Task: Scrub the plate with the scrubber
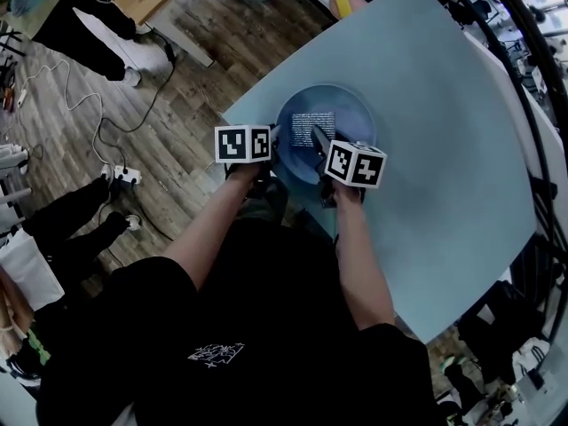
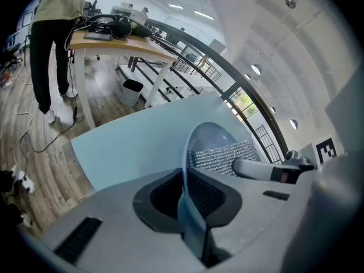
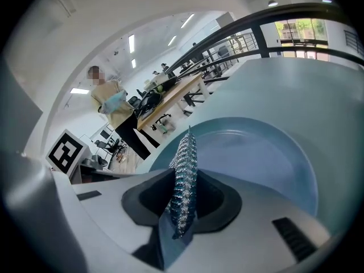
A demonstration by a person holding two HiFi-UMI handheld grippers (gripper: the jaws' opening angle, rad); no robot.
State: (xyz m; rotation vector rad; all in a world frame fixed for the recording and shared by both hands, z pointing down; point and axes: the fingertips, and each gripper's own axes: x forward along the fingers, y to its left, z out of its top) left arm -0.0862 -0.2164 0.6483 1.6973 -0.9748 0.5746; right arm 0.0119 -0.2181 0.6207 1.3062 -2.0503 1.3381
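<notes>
Plate (image 1: 351,116): round, blue, shallow, with a raised rim. It sits just above the centre of the head view. Its lower-left rim is clamped between the jaws of the left gripper (image 1: 276,145). In the left gripper view the rim (image 2: 184,201) runs edge-on up the middle of the frame, and the bowl opens to the upper right.

Scrubber (image 1: 312,129): a thin, square, silvery mesh pad. It lies on the inner face of the plate, left of the plate's centre. The right gripper (image 1: 318,140) grips it by its lower edge. In the right gripper view the pad (image 3: 184,175) stands edge-on at centre frame, with the plate (image 3: 267,152) behind it.
</notes>
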